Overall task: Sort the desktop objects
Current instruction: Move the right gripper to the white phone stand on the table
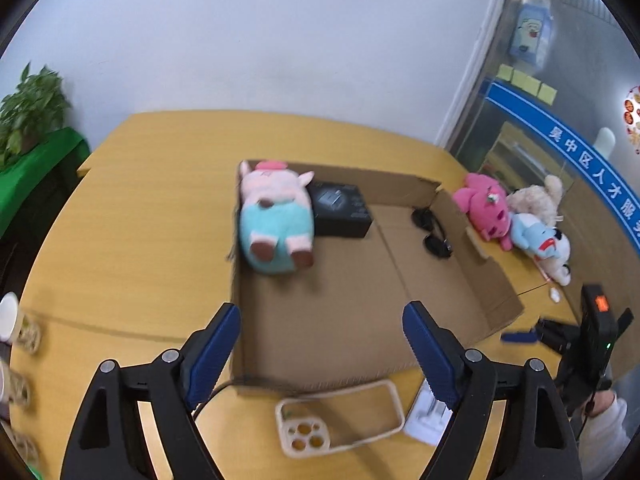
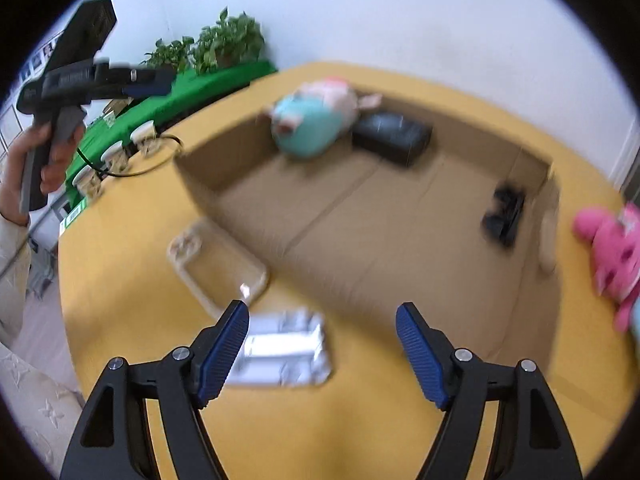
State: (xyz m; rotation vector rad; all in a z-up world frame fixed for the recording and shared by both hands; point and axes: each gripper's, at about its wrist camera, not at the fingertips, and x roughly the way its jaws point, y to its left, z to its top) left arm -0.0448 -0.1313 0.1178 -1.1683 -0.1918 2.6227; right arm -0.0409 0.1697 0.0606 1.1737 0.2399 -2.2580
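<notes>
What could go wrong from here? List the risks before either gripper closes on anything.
1. The clear phone case lies flat against the cardboard box front wall; the open left gripper may slide off its thin rim.
2. The silver packet beside the open right gripper looks flat and slick, so it may slip.
3. The pig plush leans on the black box, crowding that corner.
</notes>
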